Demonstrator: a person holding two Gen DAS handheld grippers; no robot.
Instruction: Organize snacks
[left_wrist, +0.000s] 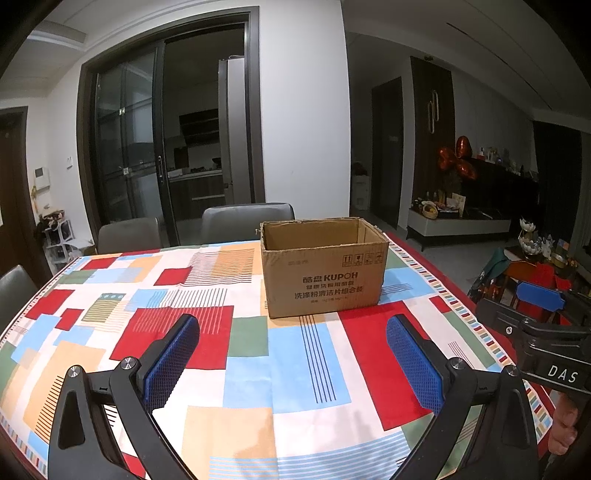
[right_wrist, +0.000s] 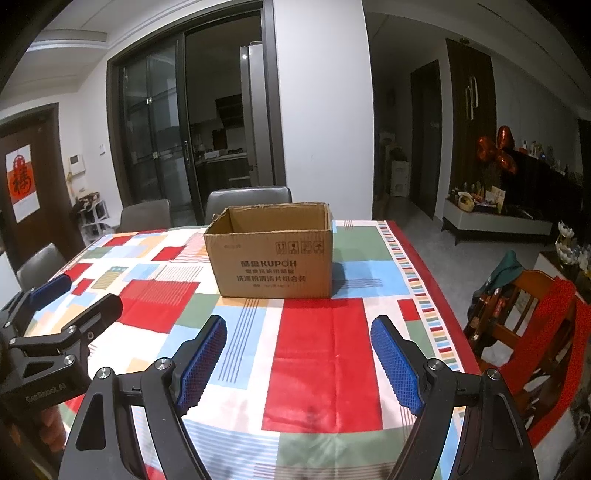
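Snacks are the thing here, but honestly I can't spot a single one on the table in either view. What does show is a brown corrugated cardboard box (right_wrist: 271, 254) with black print on its front, top flaps gone, sitting upright toward the far side of the table on a patchwork tablecloth (right_wrist: 328, 362) of red, blue, green and orange blocks. Its inside is only visible along the upper part of the far wall, so whatever lies at the bottom is hidden.

Both tools hang over the near edge. The left gripper (left_wrist: 291, 354) has its blue-padded fingers spread wide with nothing between them, and the right gripper (right_wrist: 299, 354) is the same: apart, holding nothing. Each one peeks into the other's view at the side.

So which step is this? Could be either end, I'd say: snacks already down in the box out of sight, or snacks somewhere off camera waiting to be brought over. The pictures don't settle it, so I wouldn't call a next move beyond getting a look inside that box.

Grey chairs (right_wrist: 247, 199) stand behind the table.
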